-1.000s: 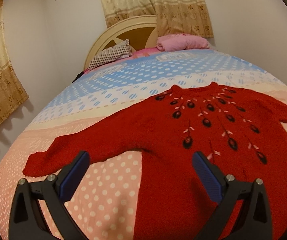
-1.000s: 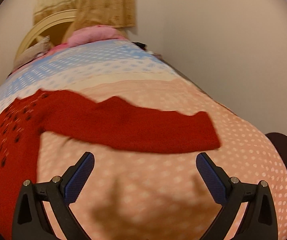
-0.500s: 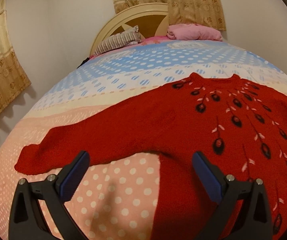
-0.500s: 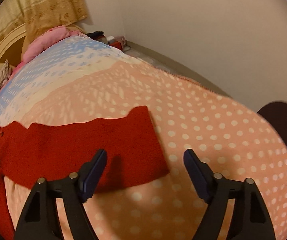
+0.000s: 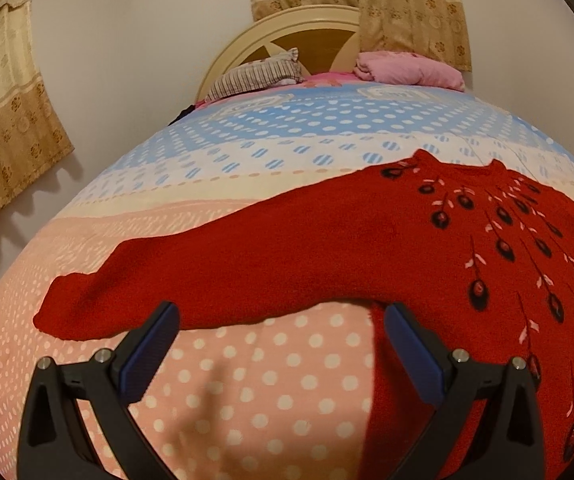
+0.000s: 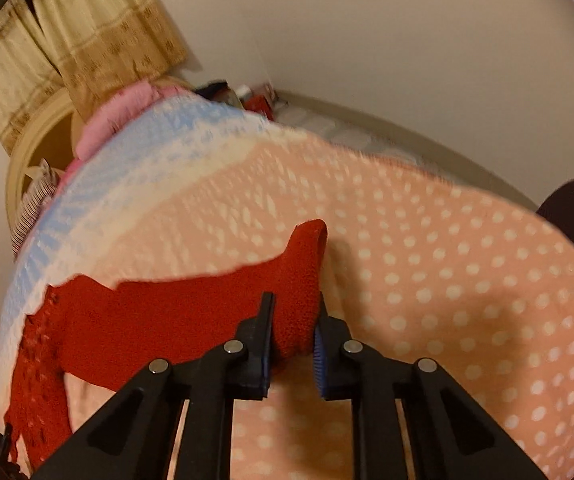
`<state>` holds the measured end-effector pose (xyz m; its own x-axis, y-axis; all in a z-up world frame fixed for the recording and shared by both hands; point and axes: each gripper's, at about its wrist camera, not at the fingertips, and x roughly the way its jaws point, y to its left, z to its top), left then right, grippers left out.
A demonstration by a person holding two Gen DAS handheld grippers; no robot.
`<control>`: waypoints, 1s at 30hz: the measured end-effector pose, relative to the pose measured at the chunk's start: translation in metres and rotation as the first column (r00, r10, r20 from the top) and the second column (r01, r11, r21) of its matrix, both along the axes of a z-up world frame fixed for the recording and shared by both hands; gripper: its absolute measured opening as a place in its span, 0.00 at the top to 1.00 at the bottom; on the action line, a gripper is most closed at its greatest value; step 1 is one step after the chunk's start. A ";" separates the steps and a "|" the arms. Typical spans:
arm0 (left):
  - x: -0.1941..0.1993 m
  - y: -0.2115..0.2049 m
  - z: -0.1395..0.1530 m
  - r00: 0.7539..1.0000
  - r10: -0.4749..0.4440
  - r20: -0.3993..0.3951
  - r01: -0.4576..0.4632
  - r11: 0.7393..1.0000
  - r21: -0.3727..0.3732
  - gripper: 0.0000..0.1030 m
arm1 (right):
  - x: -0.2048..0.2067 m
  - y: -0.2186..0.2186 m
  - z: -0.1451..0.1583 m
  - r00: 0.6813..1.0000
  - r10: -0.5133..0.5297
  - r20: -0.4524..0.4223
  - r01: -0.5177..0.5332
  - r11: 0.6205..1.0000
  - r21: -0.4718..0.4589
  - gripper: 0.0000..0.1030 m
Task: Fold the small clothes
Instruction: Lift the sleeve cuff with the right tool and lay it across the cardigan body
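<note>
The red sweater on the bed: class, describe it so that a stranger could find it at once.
Start from the polka-dot bedspread that covers the bed. The red sweater lies spread on its pink part, sleeves out; the right gripper has its jaws shut on one cuff. Unlike the pink bundle and striped pillow at the headboard, it is deep red with dark feather motifs.

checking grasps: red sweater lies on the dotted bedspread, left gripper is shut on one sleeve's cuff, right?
Wrong gripper. The right wrist view shows the right gripper shut on the red sweater sleeve's cuff; the left gripper is open over the dotted bedspread.
</note>
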<state>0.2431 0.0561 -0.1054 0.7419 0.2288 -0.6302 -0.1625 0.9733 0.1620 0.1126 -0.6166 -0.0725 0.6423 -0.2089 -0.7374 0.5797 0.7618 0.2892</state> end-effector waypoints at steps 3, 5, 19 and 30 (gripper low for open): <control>-0.001 0.007 -0.001 1.000 0.009 0.001 -0.009 1.000 -0.010 0.00 | 0.001 0.013 0.030 0.999 0.014 0.053 -0.011 0.998 -0.060 0.85; -0.001 0.012 -0.003 1.000 0.013 0.000 -0.013 1.000 -0.019 0.00 | 0.005 0.025 0.051 0.996 0.034 0.082 -0.024 0.993 -0.116 0.85; -0.008 0.029 -0.010 1.000 0.008 0.009 -0.007 0.996 -0.093 0.00 | 0.074 0.148 0.164 0.950 0.273 0.150 -0.203 0.907 -0.369 0.86; -0.012 0.040 -0.012 1.000 0.011 0.026 -0.007 0.988 -0.155 0.00 | 0.124 0.249 0.196 0.891 0.432 0.136 -0.333 0.829 -0.450 0.86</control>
<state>0.2306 0.0957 -0.1174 0.7572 0.1367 -0.6387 -0.1734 0.9848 0.0053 0.2365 -0.3671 0.1233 0.8689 -0.1576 -0.4692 0.1740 0.9847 -0.0084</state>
